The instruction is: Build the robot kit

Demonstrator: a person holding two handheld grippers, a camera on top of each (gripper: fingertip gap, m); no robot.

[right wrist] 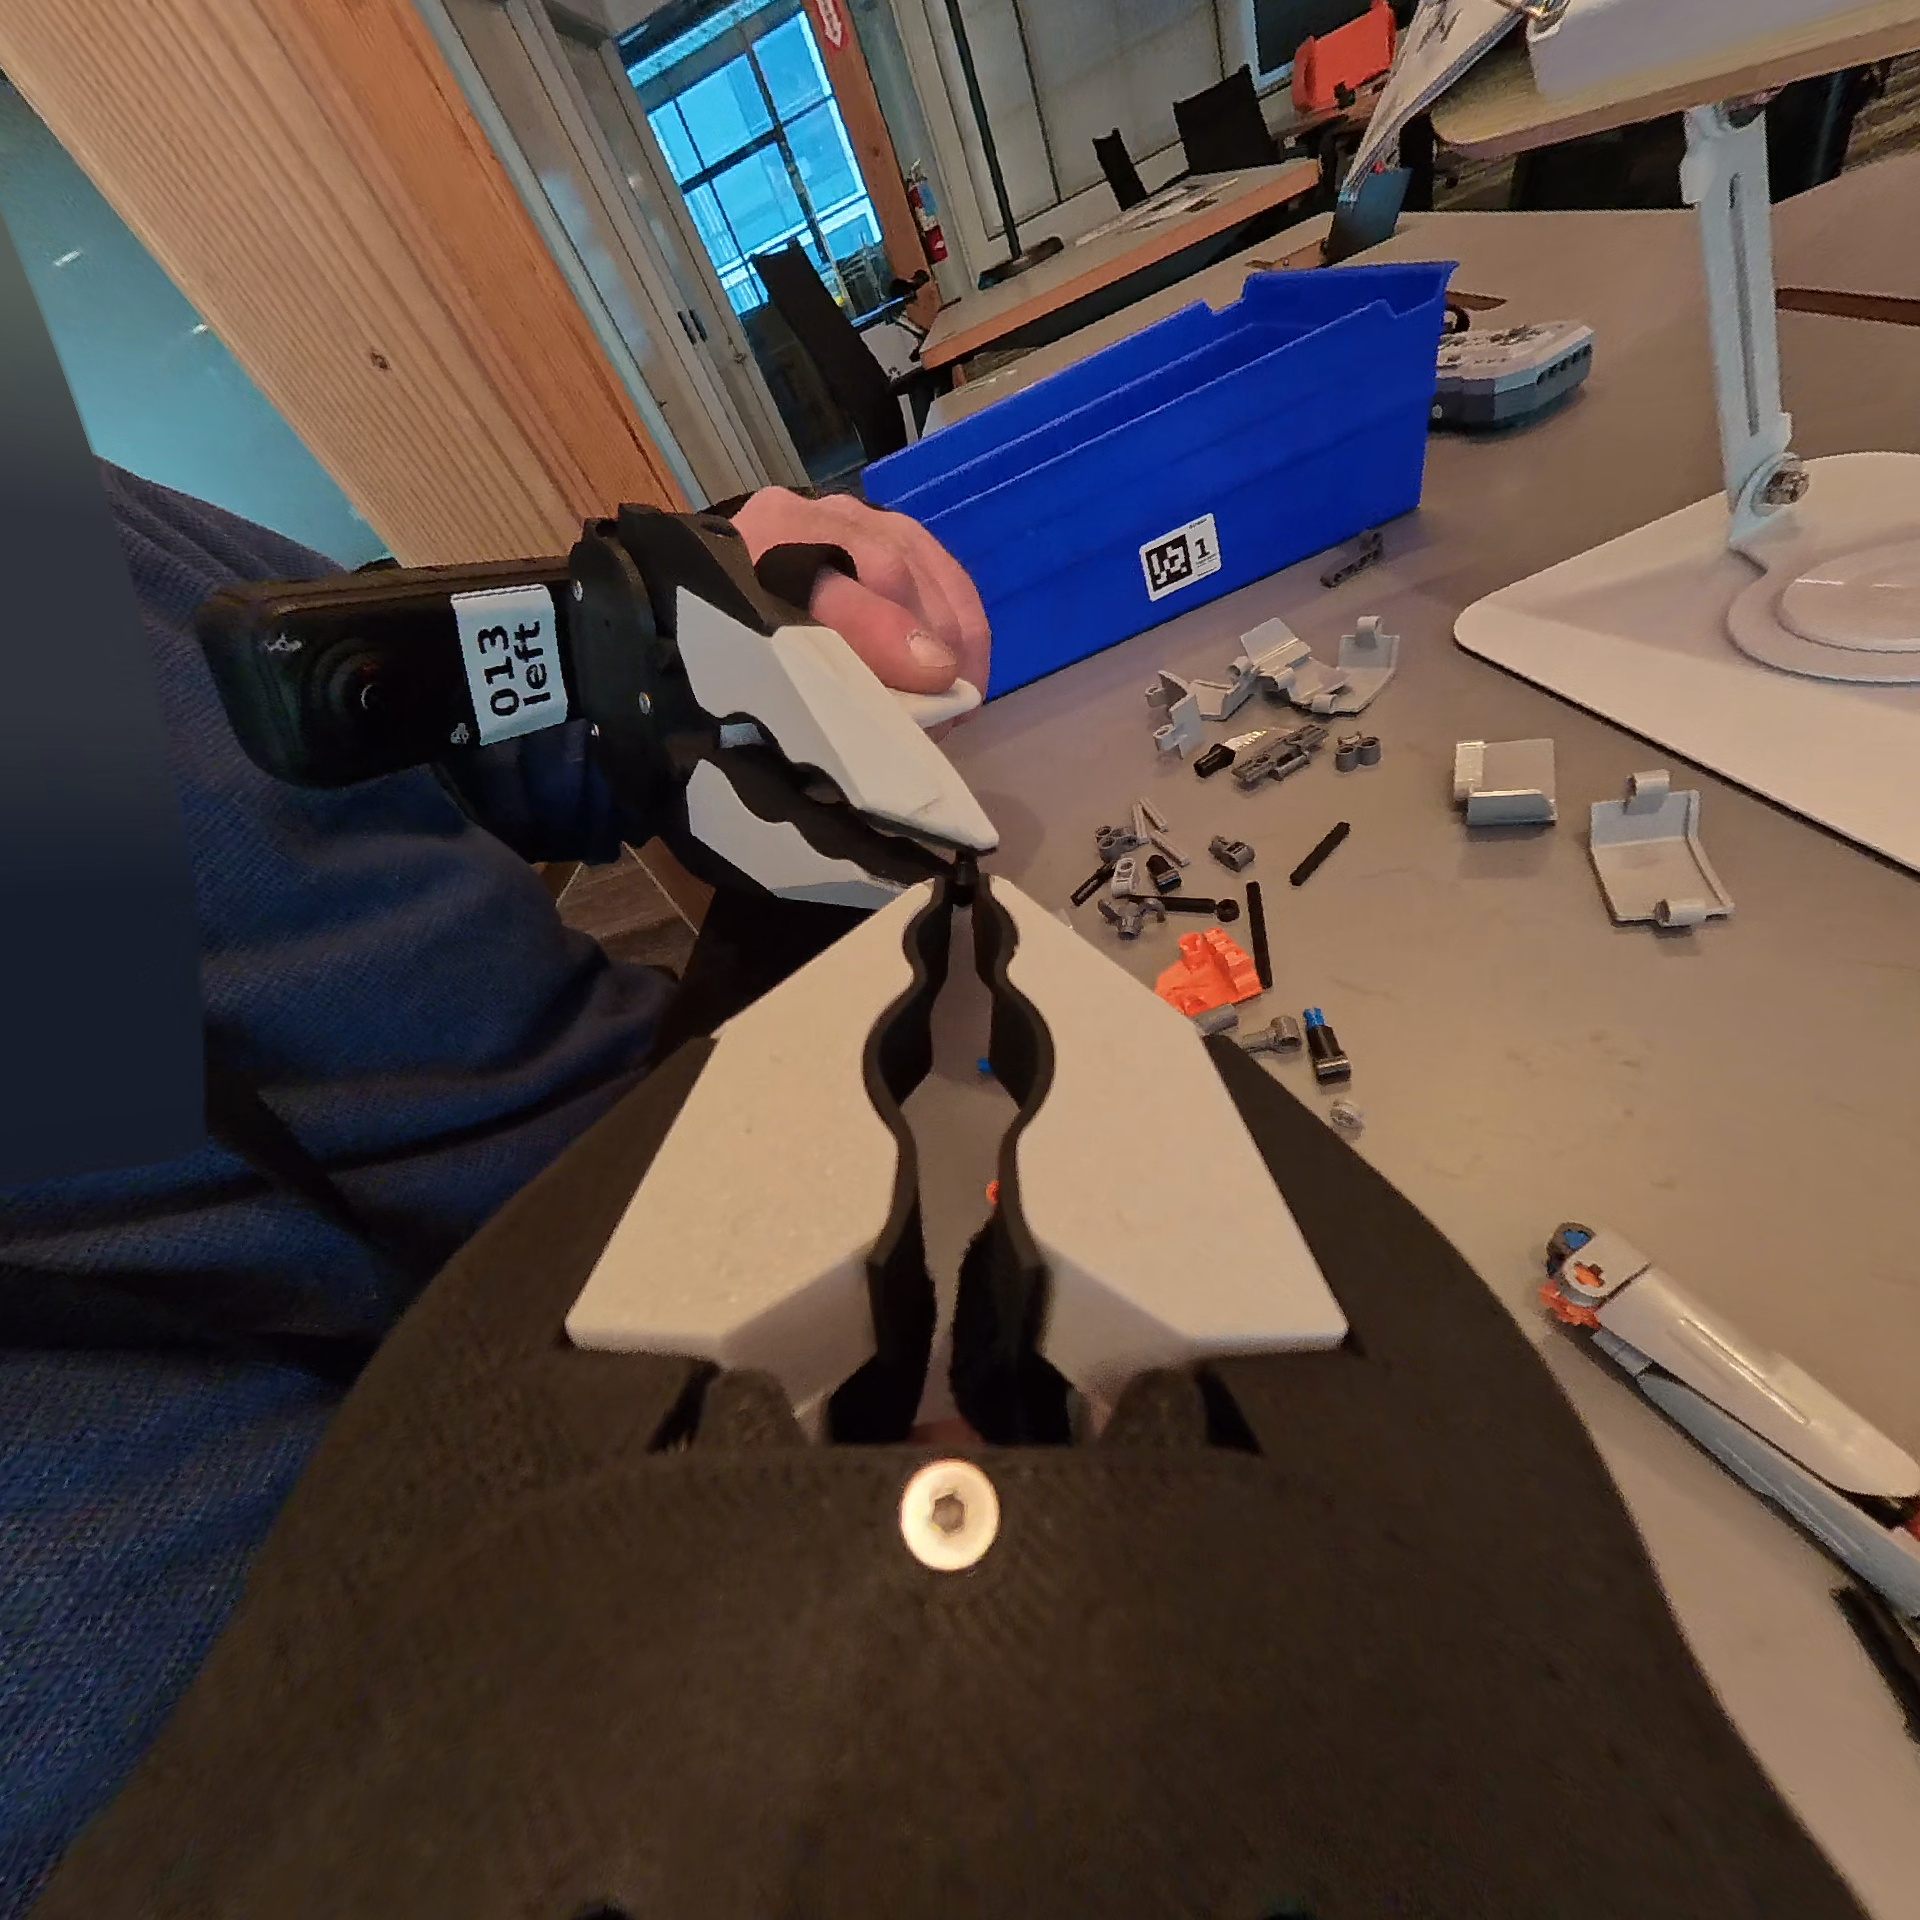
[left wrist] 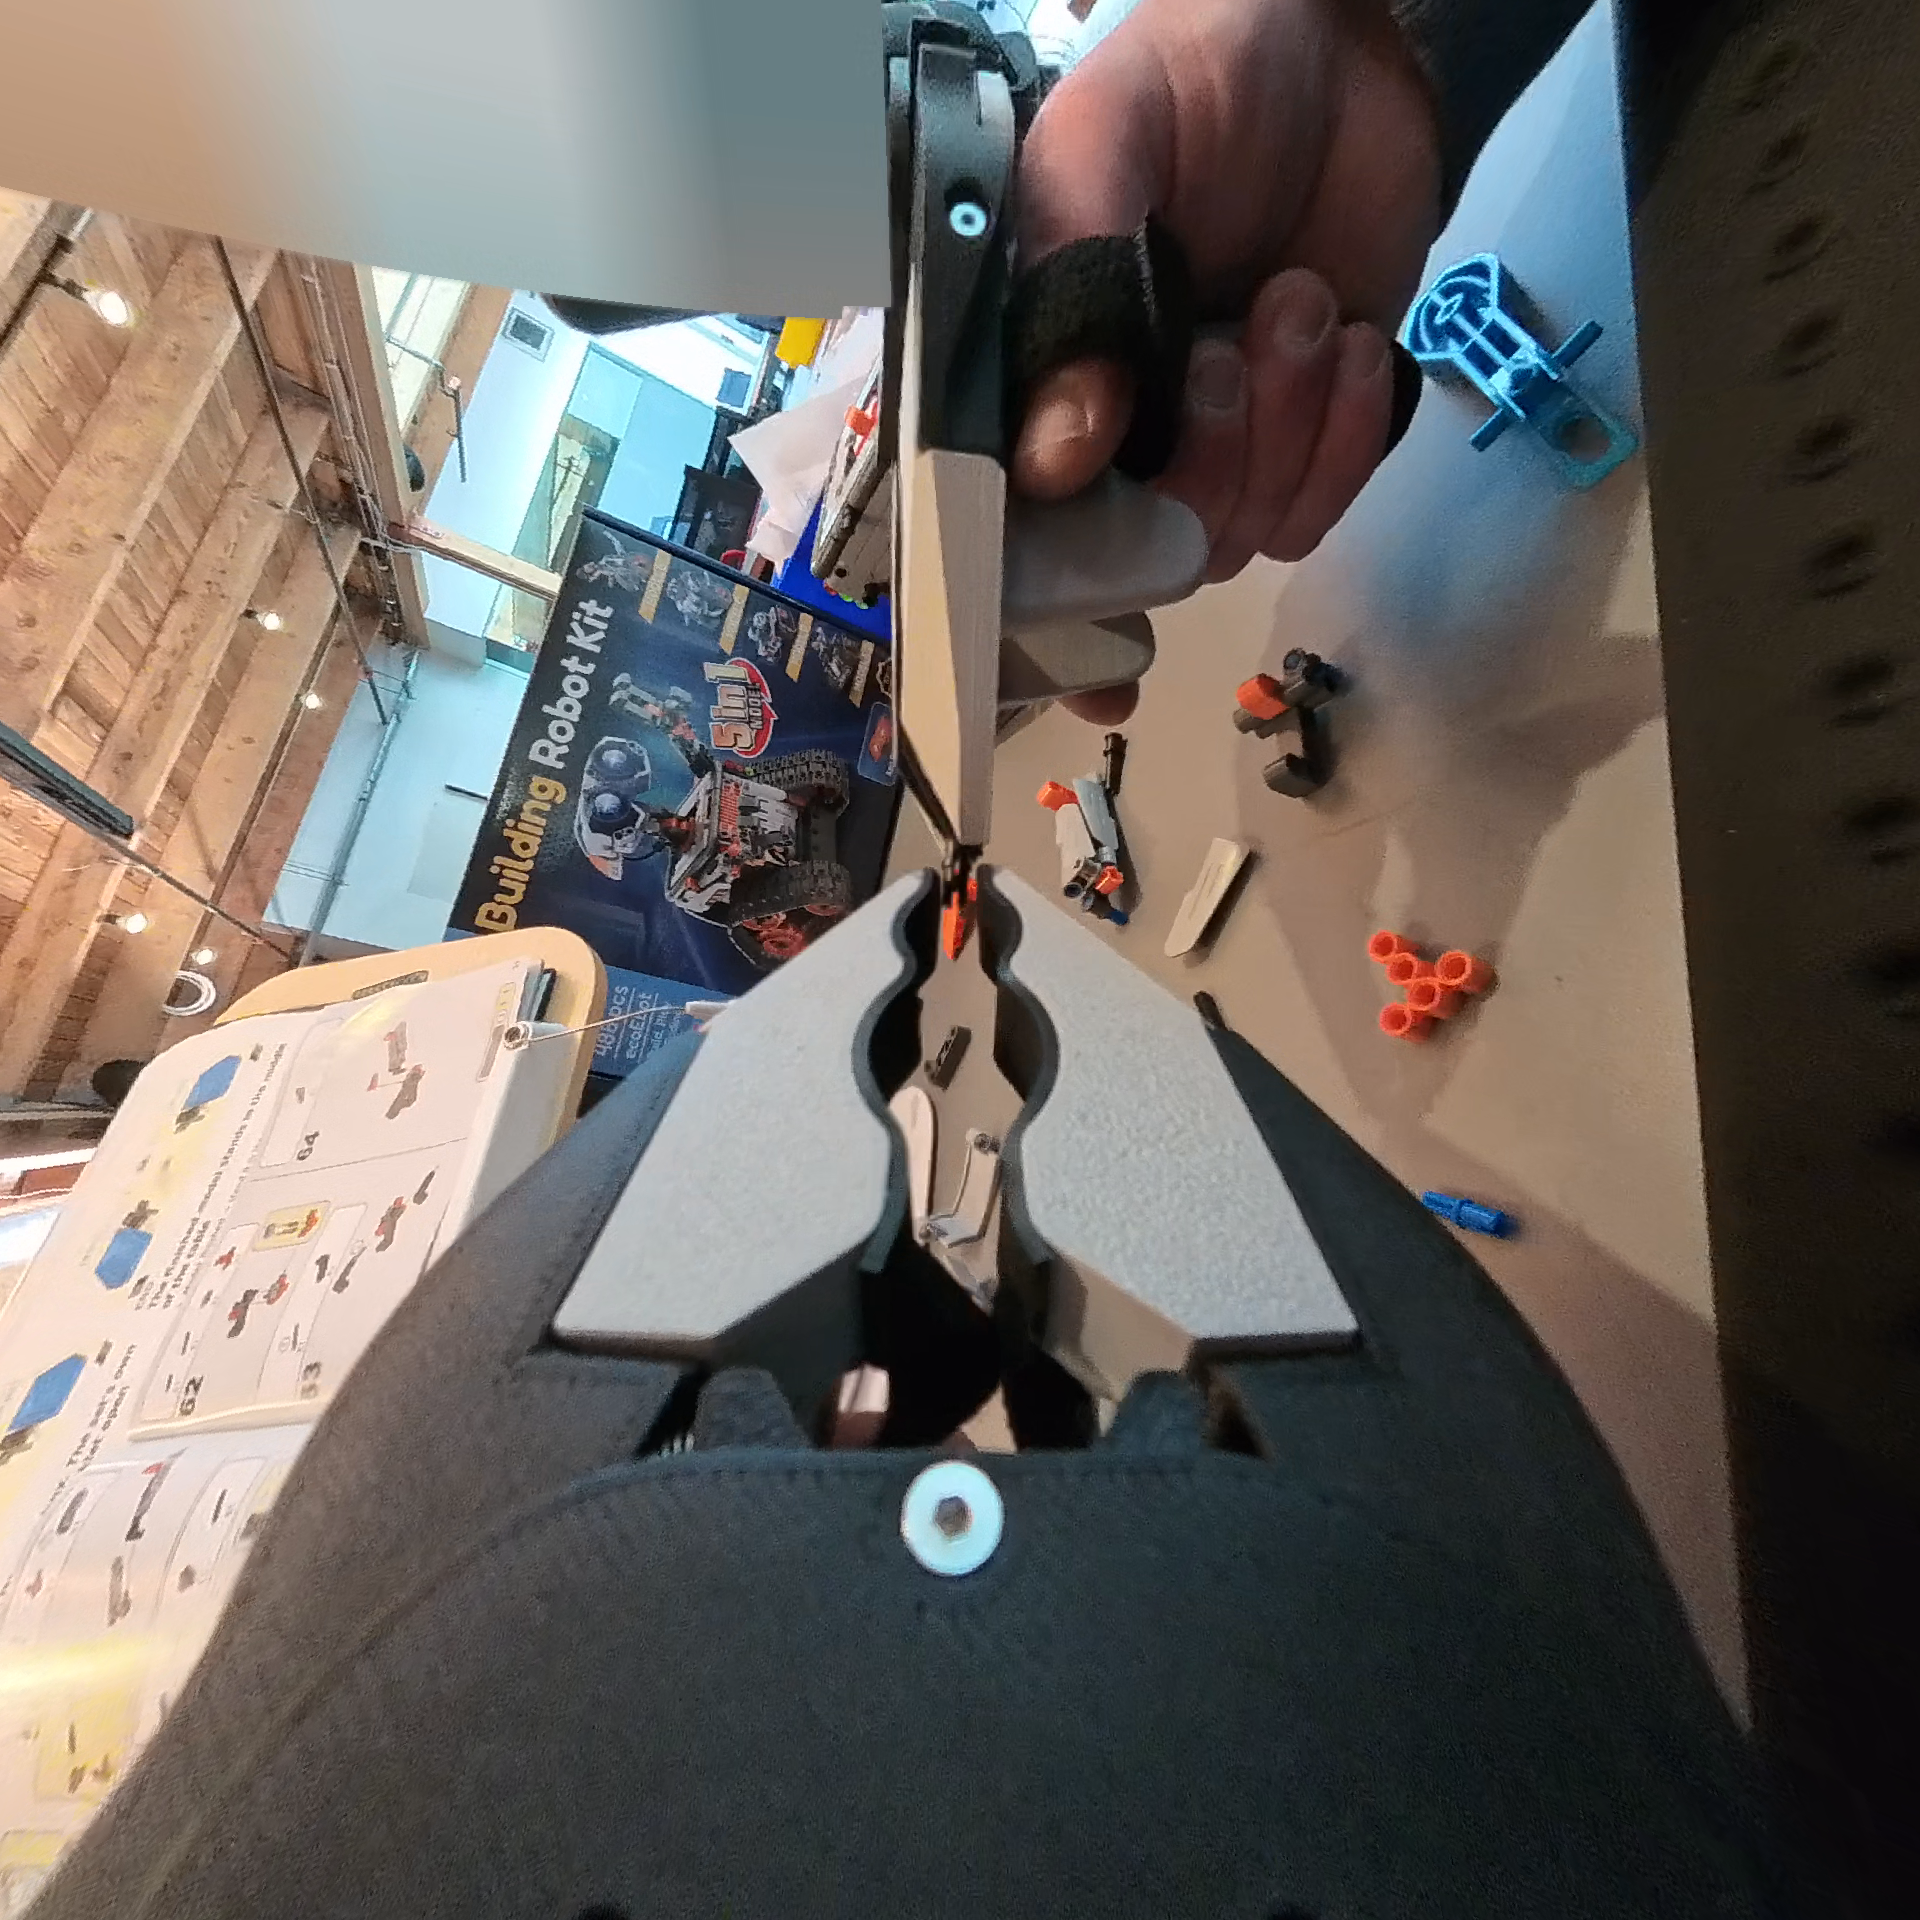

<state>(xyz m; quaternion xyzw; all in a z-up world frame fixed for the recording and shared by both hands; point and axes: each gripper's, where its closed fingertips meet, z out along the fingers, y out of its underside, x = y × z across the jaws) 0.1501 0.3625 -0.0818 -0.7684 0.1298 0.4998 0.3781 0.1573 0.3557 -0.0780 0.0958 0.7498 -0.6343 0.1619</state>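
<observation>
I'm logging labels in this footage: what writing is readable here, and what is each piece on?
I do not copy writing out; these bear it:
Dark blue kit box: large legible print.
Instruction booklet on its stand: small print, mostly blurred.
White sticker on the camera behind the left claw: legible.
White code label on the blue bin: legible digit, rest too small.
Small orange-and-black part between it and the right claw: none.

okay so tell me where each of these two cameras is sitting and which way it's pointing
Left wrist view: sits on the left claw, rolled sideways, looking along its fingers over the grey table at the right claw; a hand shows.
Right wrist view: sits on the right claw, looking across the table toward the blue bin; the left claw and a hand show.
Shared: both claw tips meet on one small black and orange part.
</observation>
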